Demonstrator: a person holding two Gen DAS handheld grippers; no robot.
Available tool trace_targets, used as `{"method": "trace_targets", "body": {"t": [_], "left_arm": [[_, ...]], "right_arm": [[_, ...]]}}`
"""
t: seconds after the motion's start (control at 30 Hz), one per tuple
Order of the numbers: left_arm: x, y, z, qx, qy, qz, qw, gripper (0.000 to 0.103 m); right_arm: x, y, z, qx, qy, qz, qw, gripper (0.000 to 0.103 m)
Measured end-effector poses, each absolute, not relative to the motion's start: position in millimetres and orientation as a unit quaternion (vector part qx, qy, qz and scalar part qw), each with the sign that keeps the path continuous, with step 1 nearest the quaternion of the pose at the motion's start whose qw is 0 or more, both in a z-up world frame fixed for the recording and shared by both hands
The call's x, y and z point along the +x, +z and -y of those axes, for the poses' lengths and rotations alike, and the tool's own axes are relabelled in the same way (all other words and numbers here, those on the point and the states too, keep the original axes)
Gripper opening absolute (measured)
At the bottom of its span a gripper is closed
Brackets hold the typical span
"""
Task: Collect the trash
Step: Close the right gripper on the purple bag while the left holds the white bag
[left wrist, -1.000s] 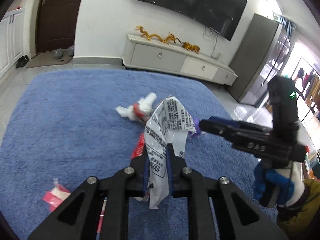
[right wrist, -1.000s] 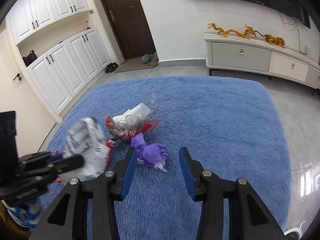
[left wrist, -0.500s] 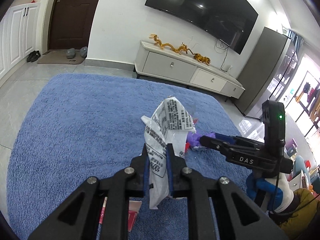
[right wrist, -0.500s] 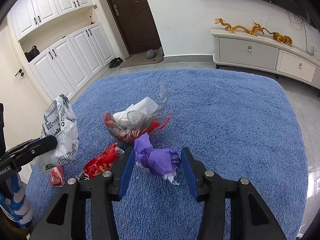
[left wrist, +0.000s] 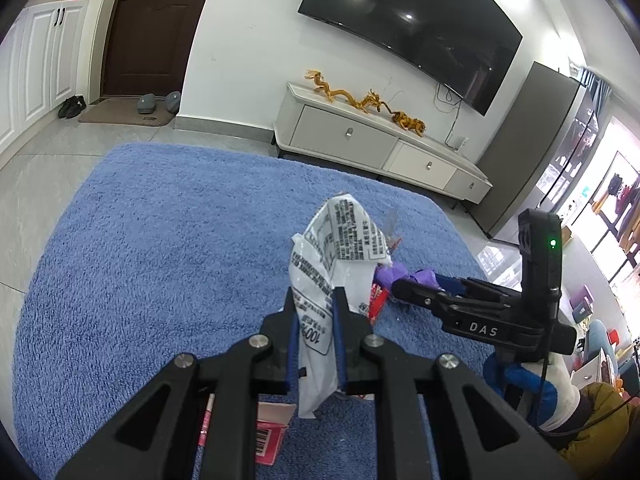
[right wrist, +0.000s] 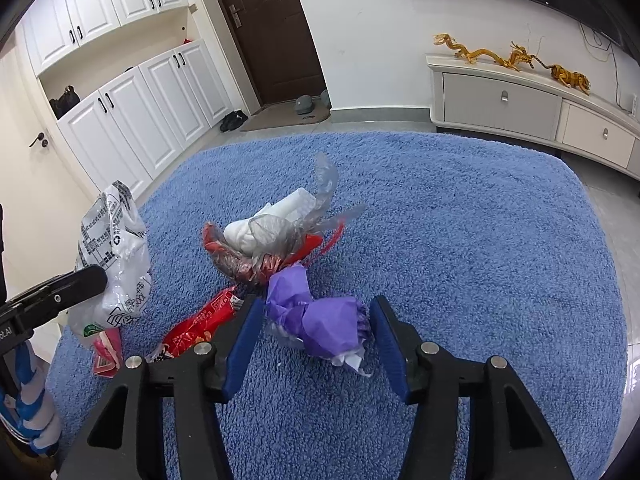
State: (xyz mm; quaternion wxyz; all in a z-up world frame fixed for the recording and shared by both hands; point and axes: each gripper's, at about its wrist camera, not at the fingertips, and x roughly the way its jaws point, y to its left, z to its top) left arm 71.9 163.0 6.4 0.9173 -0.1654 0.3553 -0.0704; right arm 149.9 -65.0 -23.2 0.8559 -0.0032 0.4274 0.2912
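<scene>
Right wrist view: right gripper jaws were spread, purple wad on the blue rug between them, touching neither. Left gripper jaws pinched a printed white bag, which rose upright above them.

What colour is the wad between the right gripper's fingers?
Purple, with a bit of white paper at its base; the wad shows best in the right wrist view.

Your left claw pinches the white printed wrapper upright; purple wad, red wrapper and clear-bag clump lie on the rug.
</scene>
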Motion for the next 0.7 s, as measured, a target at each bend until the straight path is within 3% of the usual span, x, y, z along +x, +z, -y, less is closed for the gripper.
{"method": "trace_targets", "body": {"t": [0.37,0.7], "left_arm": [[72.9,6.6,-161.7,-0.168,-0.07,-0.358,0.916,0.014],[77.1,6.9,-164.4,-0.17,-0.072,-0.358,0.915,0.014]], "right_arm": [[150.8,-29.3,60.9,-0.007,0.287,-0.43,0.856,0.054],[144.1,-30.3,59.8,-0.015,0.283,-0.427,0.859,0.047]]}}
